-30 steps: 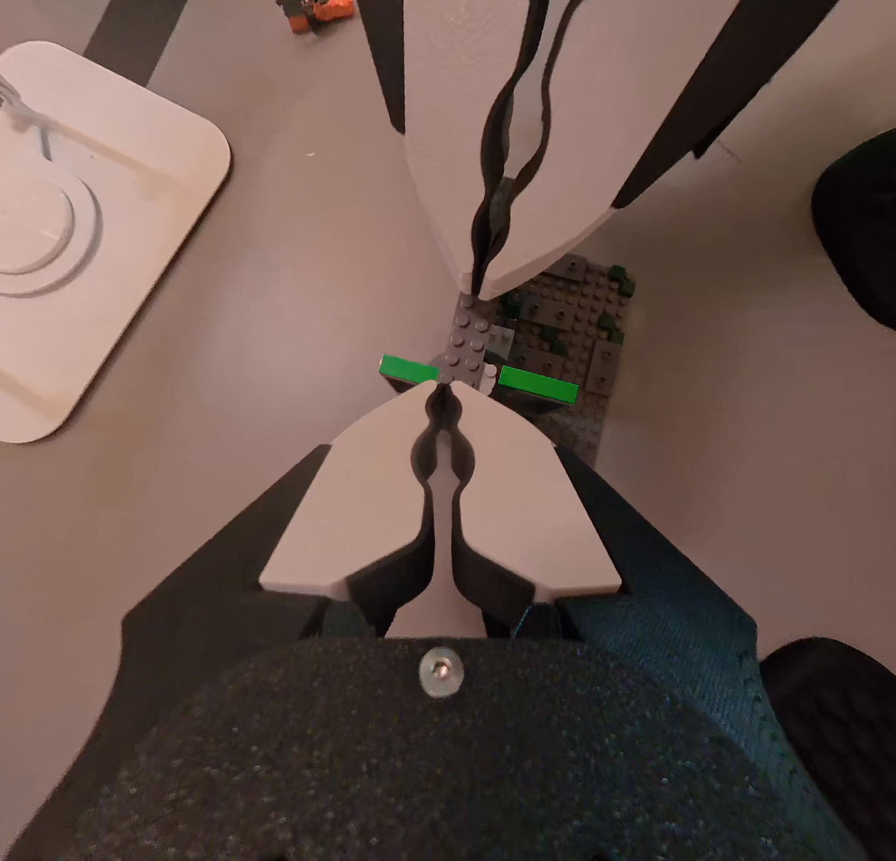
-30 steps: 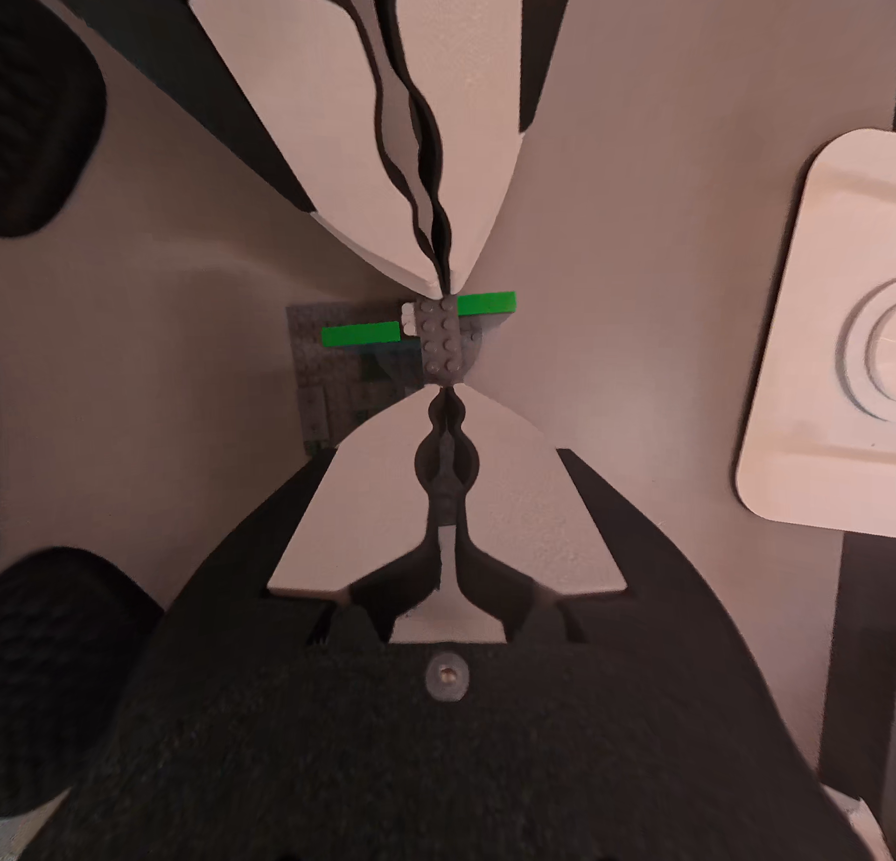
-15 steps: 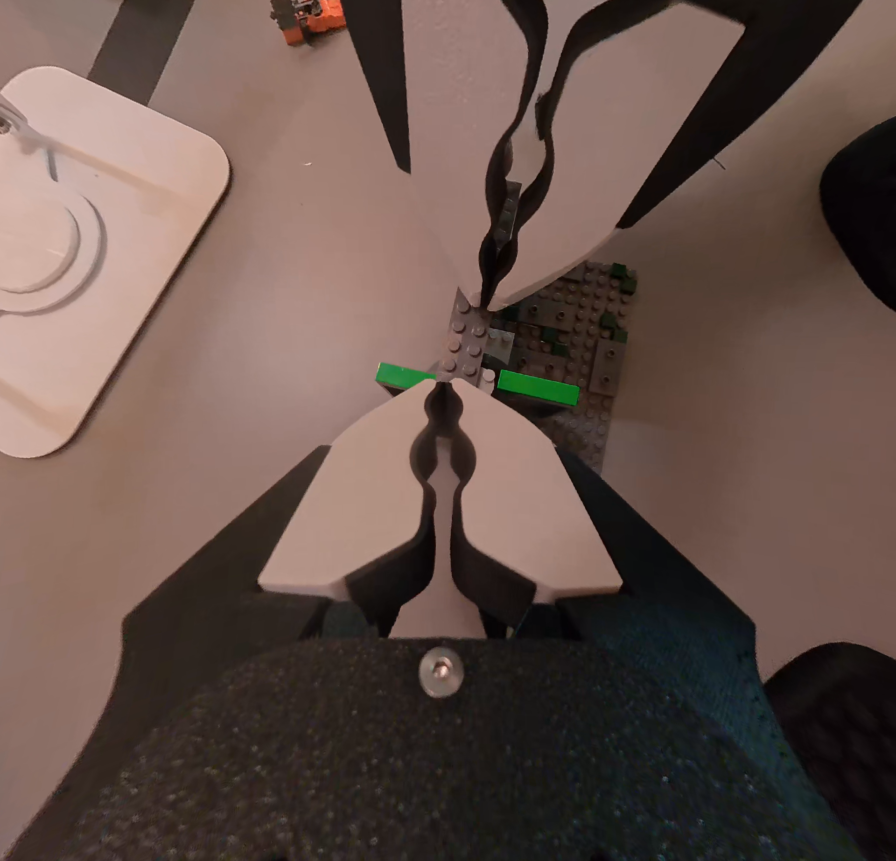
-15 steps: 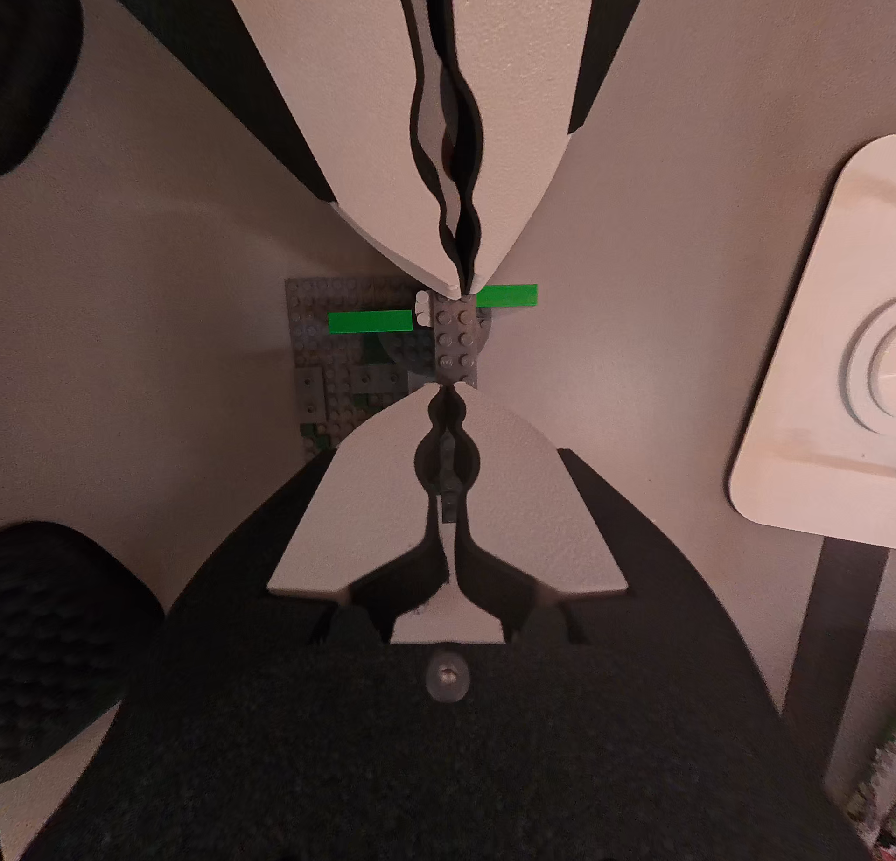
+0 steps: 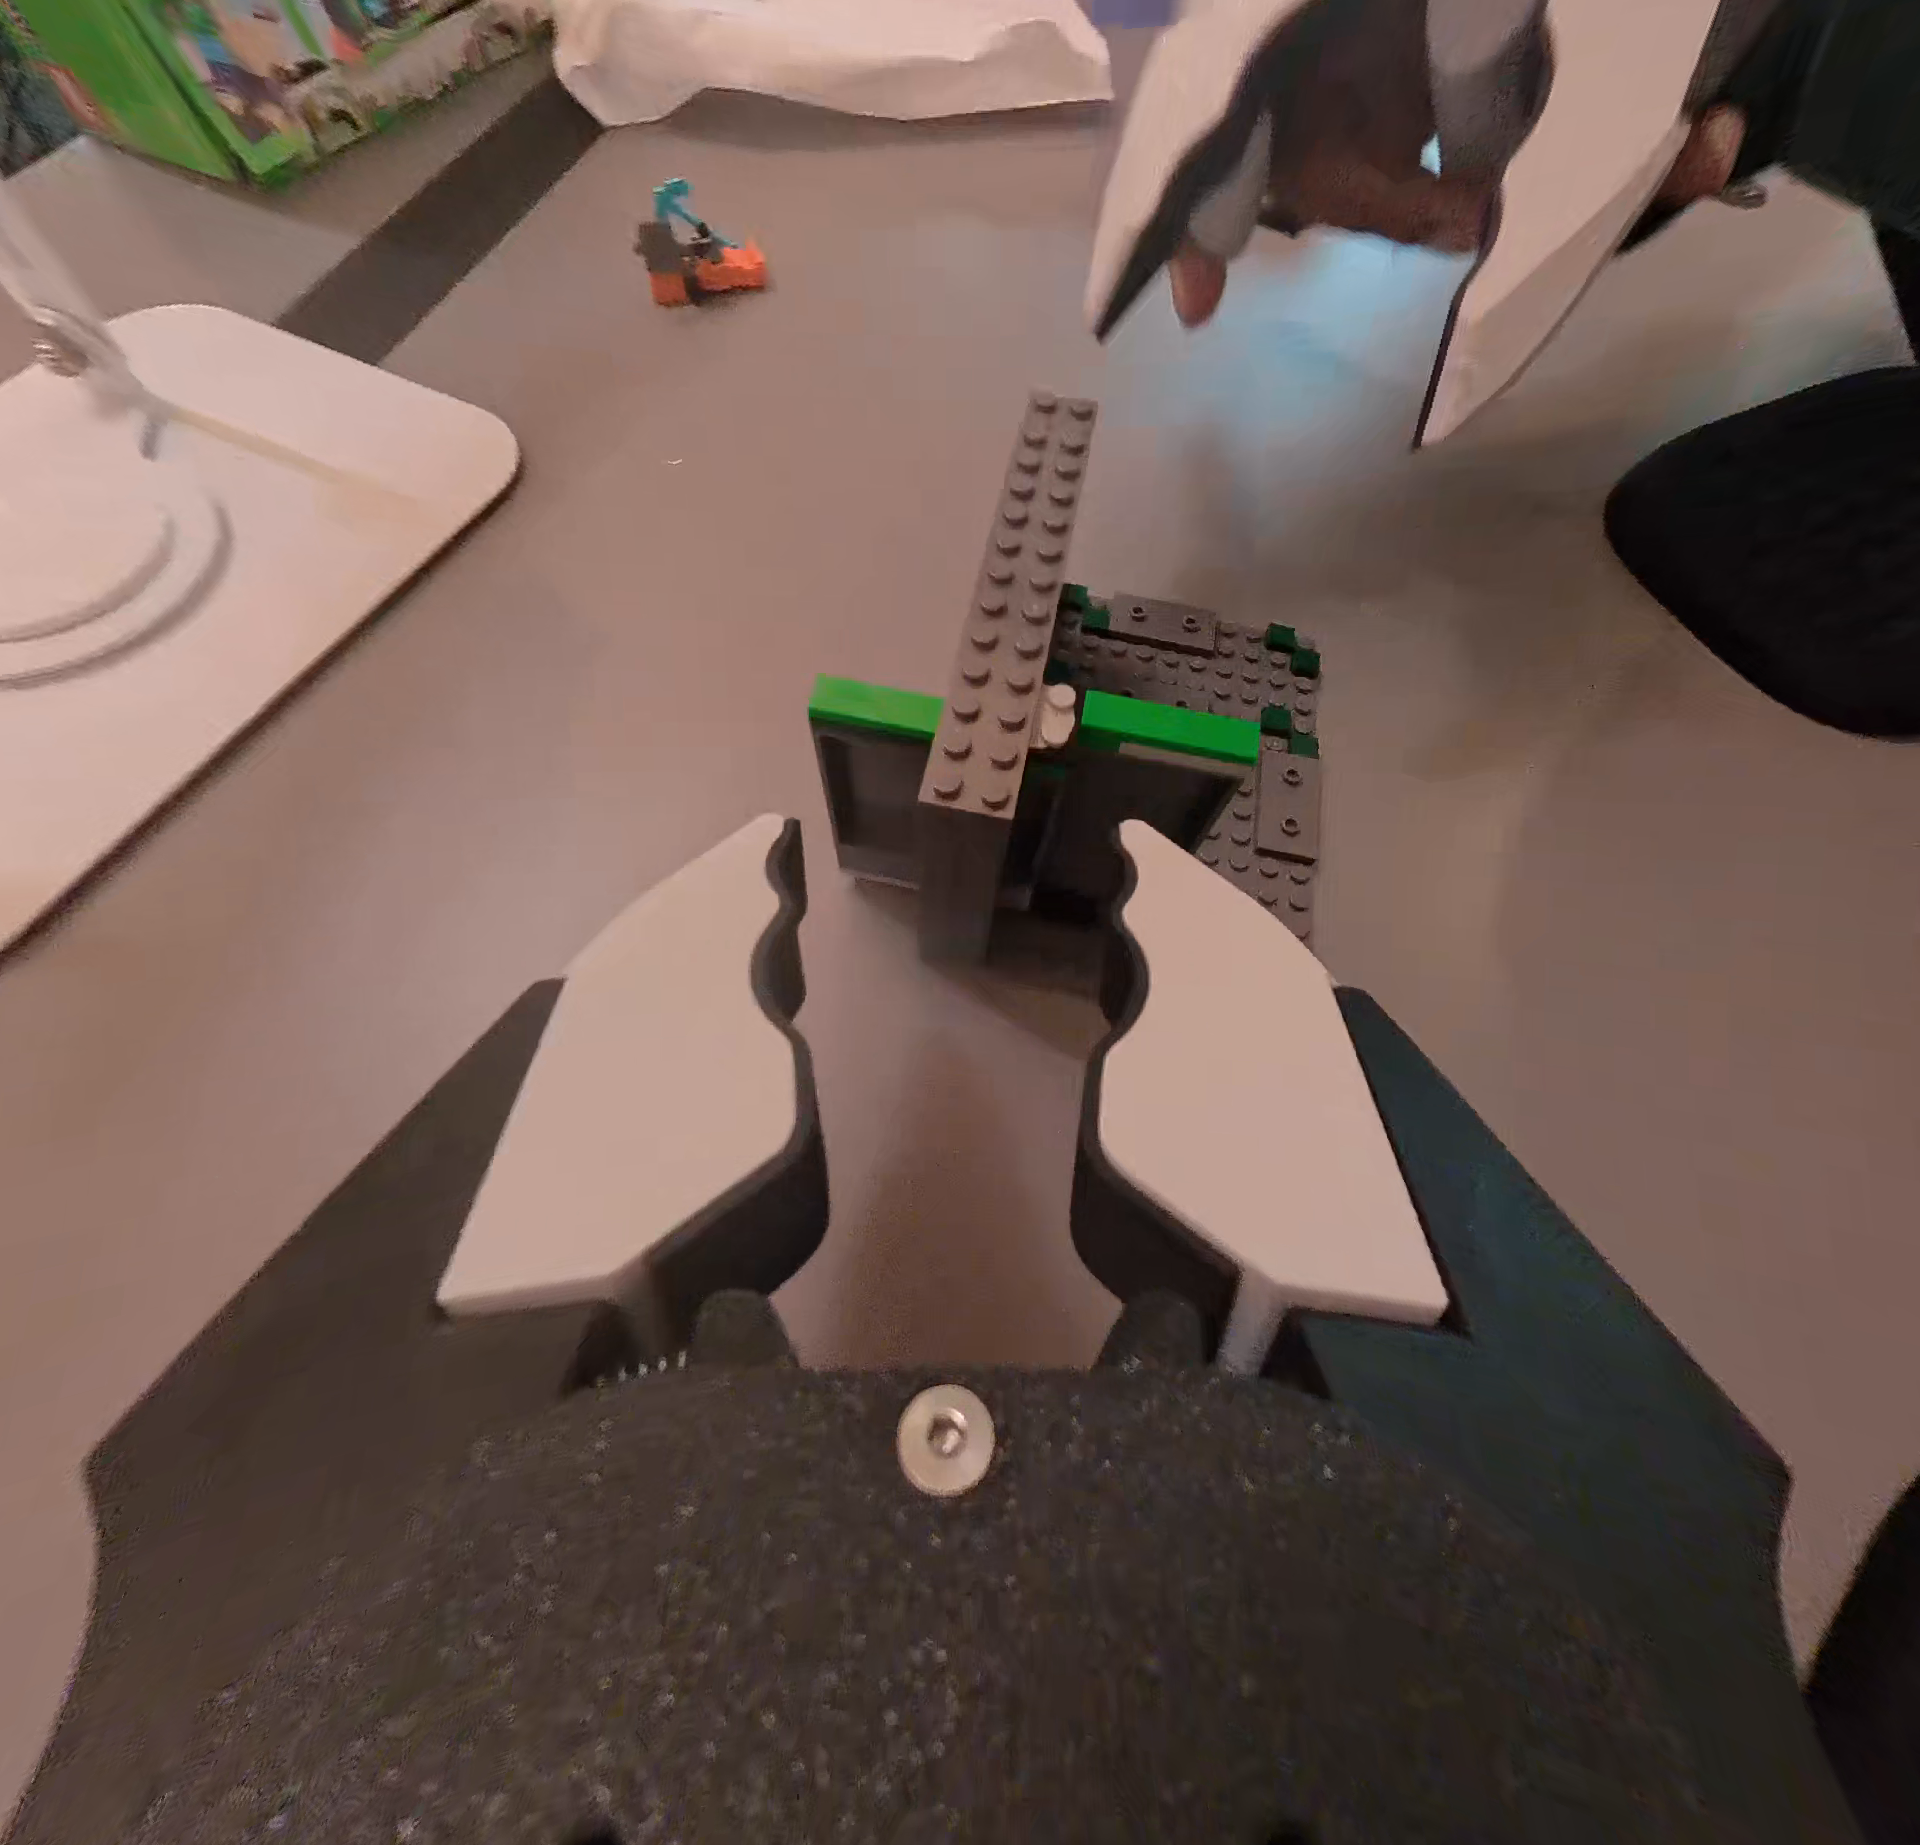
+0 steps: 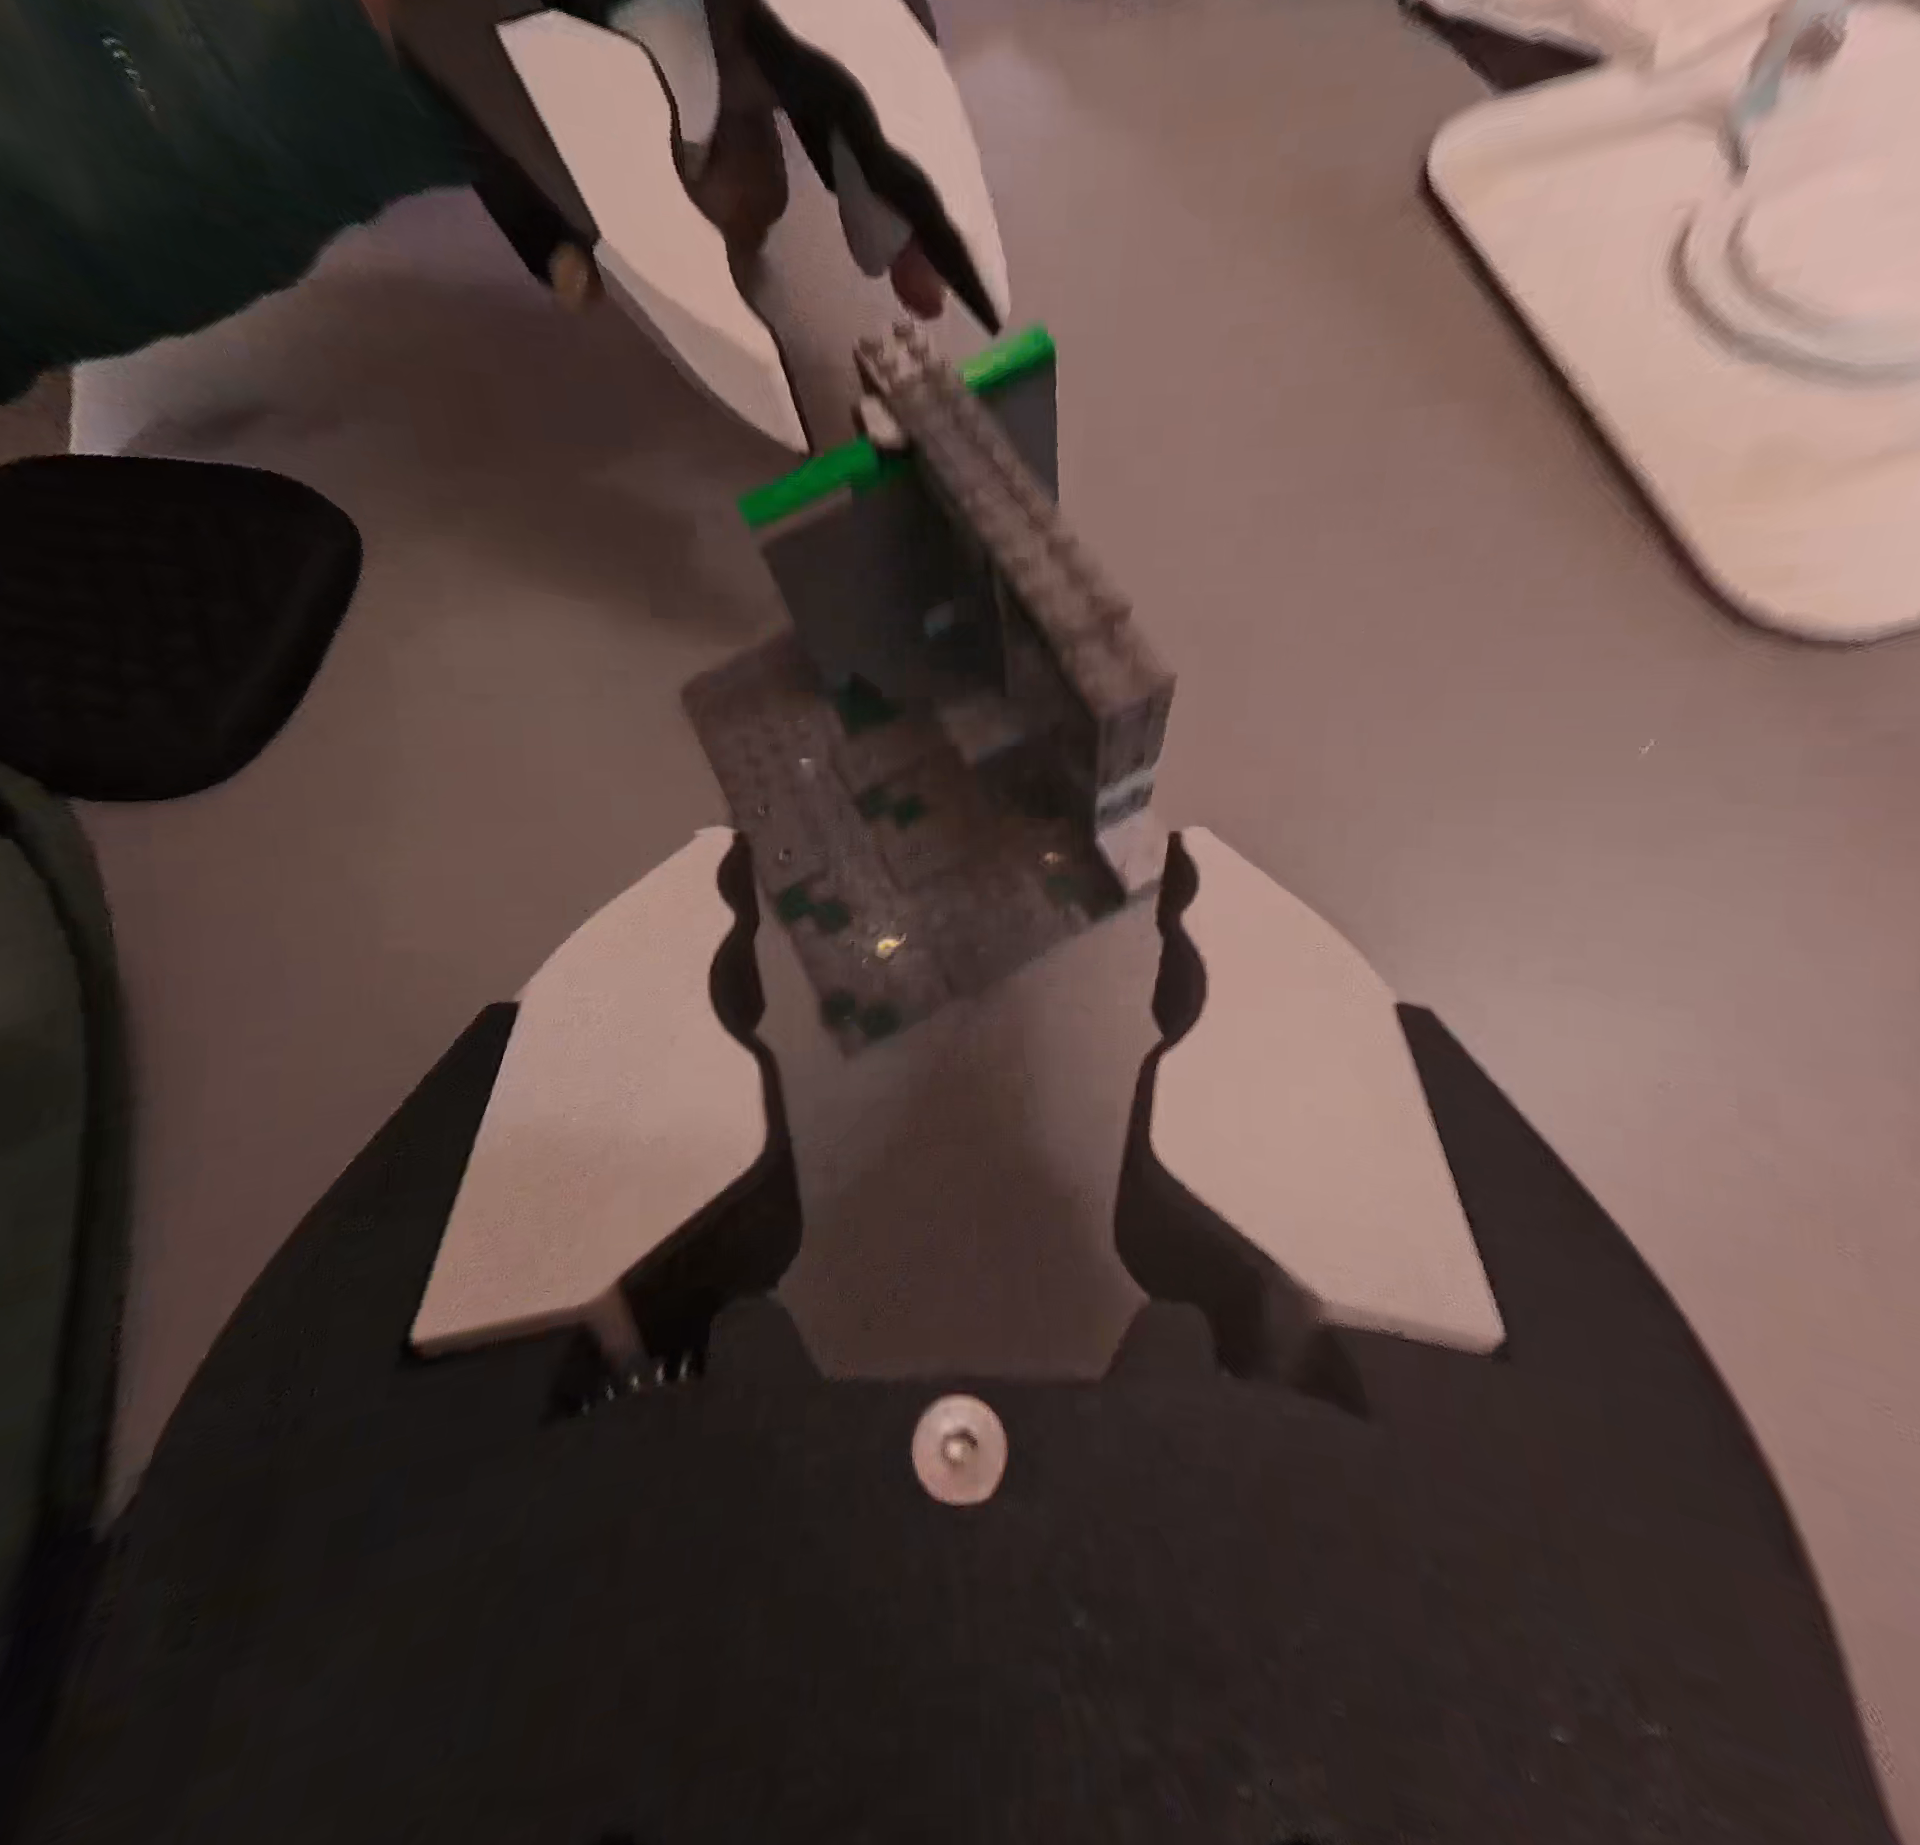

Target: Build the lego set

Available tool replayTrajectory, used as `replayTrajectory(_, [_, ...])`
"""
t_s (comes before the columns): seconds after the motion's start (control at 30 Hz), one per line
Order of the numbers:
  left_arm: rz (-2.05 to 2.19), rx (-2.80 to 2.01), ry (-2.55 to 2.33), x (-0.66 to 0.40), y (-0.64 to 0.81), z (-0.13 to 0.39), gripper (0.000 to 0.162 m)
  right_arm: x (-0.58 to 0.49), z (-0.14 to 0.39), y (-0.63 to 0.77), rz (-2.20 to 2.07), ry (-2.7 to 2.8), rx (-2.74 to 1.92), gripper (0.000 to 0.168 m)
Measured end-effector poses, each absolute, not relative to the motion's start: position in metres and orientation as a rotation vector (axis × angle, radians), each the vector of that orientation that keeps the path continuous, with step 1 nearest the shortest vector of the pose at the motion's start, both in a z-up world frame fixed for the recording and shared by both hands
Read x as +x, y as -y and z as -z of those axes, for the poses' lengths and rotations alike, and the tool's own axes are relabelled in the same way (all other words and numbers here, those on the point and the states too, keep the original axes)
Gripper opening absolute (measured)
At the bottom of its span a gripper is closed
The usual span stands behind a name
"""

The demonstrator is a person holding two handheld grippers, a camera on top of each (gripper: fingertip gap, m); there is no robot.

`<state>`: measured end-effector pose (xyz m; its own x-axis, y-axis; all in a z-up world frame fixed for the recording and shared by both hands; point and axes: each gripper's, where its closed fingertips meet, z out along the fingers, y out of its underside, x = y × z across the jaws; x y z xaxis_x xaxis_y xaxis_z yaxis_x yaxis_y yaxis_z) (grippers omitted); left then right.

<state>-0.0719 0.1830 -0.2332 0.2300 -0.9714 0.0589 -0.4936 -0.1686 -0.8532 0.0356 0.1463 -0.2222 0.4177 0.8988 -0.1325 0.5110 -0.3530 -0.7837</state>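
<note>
The lego build stands on the grey table: a dark grey baseplate [image 5: 1288, 829] with a grey wall topped by green tiles [image 5: 1169, 730]. A long grey studded plate [image 5: 1013, 611] lies across the wall top, and a small white piece [image 5: 1060, 715] sits beside it. My left gripper [image 5: 958, 860] is open and empty, just in front of the wall. My right gripper [image 5: 1262, 382] is open and hangs above and behind the build. In the right wrist view my right gripper [image 6: 953, 850] is open around the edge of the baseplate [image 6: 821, 839], not touching it. The long plate [image 6: 1023, 548] and my left gripper [image 6: 899, 382] show beyond it.
A white stand base [image 5: 208, 507] lies to the left and also shows in the right wrist view [image 6: 1662, 341]. A small orange and teal lego model [image 5: 701, 257] sits farther back. A green box [image 5: 260, 39] and a white bag [image 5: 821, 29] are at the far edge. A black padded object [image 5: 1787, 569] is at the right. My right fingertips sit around 12 centimetres from my left ones. It is some 5 centimetres from my left tips to the long grey studded plate [image 5: 1013, 611]. It is also in sight in the right wrist view [image 6: 979, 466].
Both grippers were shut on the ends of the long grey plate. Both have opened, let go and drawn back. The plate stays on the build.
</note>
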Motion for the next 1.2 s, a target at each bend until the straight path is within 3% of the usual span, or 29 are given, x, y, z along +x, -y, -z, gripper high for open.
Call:
replayTrajectory(0.1, [0.839, -1.718, -1.409, -0.066, -0.183, 0.244, 0.050, 0.043, 0.254, -0.132, -0.717, 1.112, -2.038, 0.074])
replayTrajectory(0.2, [0.771, -1.655, -1.460, -0.062, -0.183, 0.249, 0.022, 0.040, 0.254, -0.140, -0.648, 1.136, -1.960, 0.067])
replayTrajectory(0.23, [0.763, -1.649, -1.459, -0.062, -0.183, 0.249, 0.019, 0.039, 0.252, -0.147, -0.616, 1.180, -1.932, 0.066])
replayTrajectory(0.53, [0.559, -1.807, -1.204, -0.065, -0.161, 0.248, 0.019, 0.009, 0.250, -0.191, -0.573, 1.762, -1.678, 0.049])
replayTrajectory(0.67, [0.474, -1.858, -1.070, -0.064, -0.149, 0.246, 0.018, -0.004, 0.254, -0.187, -0.600, 2.018, -1.544, 0.027])
replayTrajectory(0.77, [0.394, -1.881, -1.001, -0.066, -0.141, 0.244, 0.019, -0.008, 0.253, -0.184, -0.630, 2.199, -1.424, 0.021])
replayTrajectory(1.07, [0.569, -1.782, -1.173, -0.066, -0.097, 0.233, 0.031, -0.024, 0.255, -0.185, -0.638, 2.559, -1.156, 0.023])
replayTrajectory(1.2, [0.761, -1.708, -1.160, -0.092, -0.104, 0.215, 0.026, -0.030, 0.236, -0.189, -0.736, 2.444, -1.213, 0.040])
